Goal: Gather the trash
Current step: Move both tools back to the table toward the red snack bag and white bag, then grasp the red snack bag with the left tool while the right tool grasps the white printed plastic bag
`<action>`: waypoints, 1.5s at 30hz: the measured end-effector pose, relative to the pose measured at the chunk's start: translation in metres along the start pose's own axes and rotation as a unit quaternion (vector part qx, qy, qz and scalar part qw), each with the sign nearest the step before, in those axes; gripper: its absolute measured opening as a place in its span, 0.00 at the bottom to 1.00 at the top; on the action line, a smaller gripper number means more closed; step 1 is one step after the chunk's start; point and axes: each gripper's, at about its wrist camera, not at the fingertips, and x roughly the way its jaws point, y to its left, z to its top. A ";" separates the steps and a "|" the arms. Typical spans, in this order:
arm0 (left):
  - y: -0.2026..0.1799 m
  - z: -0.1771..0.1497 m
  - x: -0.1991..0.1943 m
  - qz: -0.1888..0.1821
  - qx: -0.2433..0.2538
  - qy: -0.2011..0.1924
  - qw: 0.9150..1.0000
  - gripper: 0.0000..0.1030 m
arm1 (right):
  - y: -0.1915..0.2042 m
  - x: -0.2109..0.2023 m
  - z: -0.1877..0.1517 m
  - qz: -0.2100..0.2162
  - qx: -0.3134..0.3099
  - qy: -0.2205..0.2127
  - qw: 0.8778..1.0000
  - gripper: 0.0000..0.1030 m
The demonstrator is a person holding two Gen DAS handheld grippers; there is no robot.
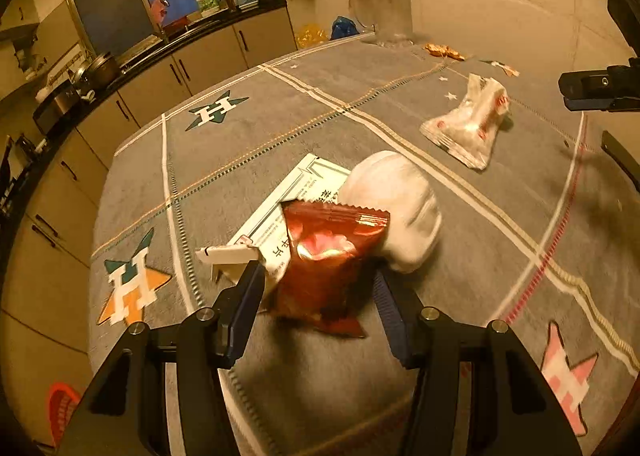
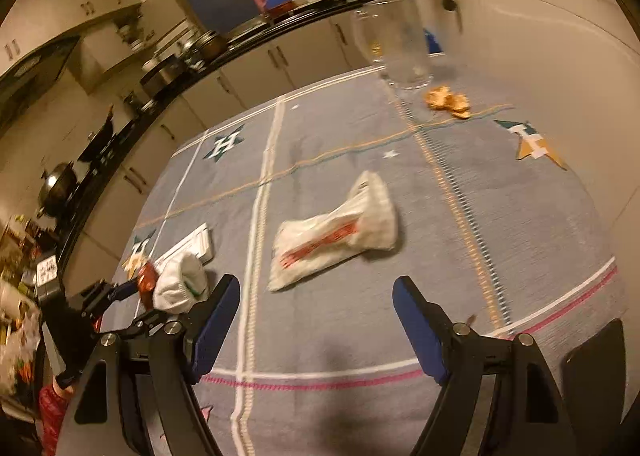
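Item one: red snack wrapper (image 1: 328,268), crinkled foil-film, glossy, near weightless, lying on the grey woven cloth (image 1: 304,112) of the desk between the jaws of my left gripper (image 1: 320,288), which stand half-wide around it; I cannot tell whether a pad touches it. It will likely crush flat and slip on its shiny face, so the crimped, saw-toothed top seam or a bunched middle seems the surest hold. Just behind it: a rolled white sock (image 1: 394,208), soft knit (hardly trash, by my judgement), and a flat printed card box (image 1: 280,212), stiff at its edges. Item two: white plastic wrapper (image 2: 336,236) with red print, twisted at the waist, limp and light, ahead of my right gripper (image 2: 316,320), jaws wide and empty; the pinched waist looks best to nip. Item three: orange crumpled scraps (image 2: 448,100), brittle-looking, beside the clear glass jug (image 2: 396,44), which is fragile and best kept clear of.
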 end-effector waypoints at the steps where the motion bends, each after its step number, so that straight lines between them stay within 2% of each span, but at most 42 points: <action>1: 0.001 0.001 0.004 -0.006 -0.008 0.001 1.000 0.49 | -0.004 0.001 0.004 -0.005 0.009 0.000 1.000 0.80; 3: 0.001 0.002 0.007 -0.004 -0.015 -0.002 1.000 0.36 | -0.012 0.006 0.012 -0.013 0.022 -0.001 1.000 0.80; 6: 0.002 0.004 0.006 -0.001 -0.032 -0.005 0.999 0.31 | -0.022 0.015 0.022 -0.035 0.041 -0.001 0.999 0.80; 11: 0.006 -0.001 -0.001 -0.003 -0.069 -0.004 0.998 0.31 | -0.040 0.034 0.035 -0.024 0.099 0.028 0.994 0.80; 14: 0.005 -0.006 -0.013 -0.008 -0.080 -0.012 0.997 0.31 | -0.042 0.045 0.038 -0.034 0.110 0.040 0.993 0.80; 17: 0.004 -0.012 -0.027 -0.007 -0.095 -0.020 0.995 0.31 | -0.043 0.058 0.037 -0.018 0.130 0.061 0.990 0.79; 23: 0.001 -0.021 -0.052 -0.021 -0.117 -0.048 0.992 0.31 | -0.021 0.071 0.037 -0.021 0.111 0.069 0.991 0.78; 28: -0.002 -0.026 -0.061 -0.024 -0.128 -0.056 0.990 0.31 | -0.005 0.091 0.050 -0.068 0.080 0.074 0.992 0.77; 31: -0.002 -0.029 -0.063 -0.027 -0.137 -0.056 0.989 0.31 | -0.003 0.109 0.059 -0.096 0.067 0.085 0.989 0.69; 34: -0.002 -0.032 -0.064 -0.026 -0.144 -0.053 0.988 0.31 | 0.005 0.121 0.063 -0.111 0.041 0.092 0.989 0.52; 35: -0.002 -0.034 -0.064 -0.024 -0.146 -0.054 0.988 0.31 | 0.008 0.119 0.062 -0.109 0.035 0.094 0.989 0.39; 39: -0.001 -0.039 -0.067 -0.016 -0.155 -0.054 0.986 0.31 | 0.026 0.106 0.055 -0.093 -0.007 0.080 0.992 0.37; 45: -0.005 -0.048 -0.071 -0.005 -0.173 -0.052 0.984 0.31 | 0.055 0.063 0.023 -0.026 -0.050 0.048 0.997 0.37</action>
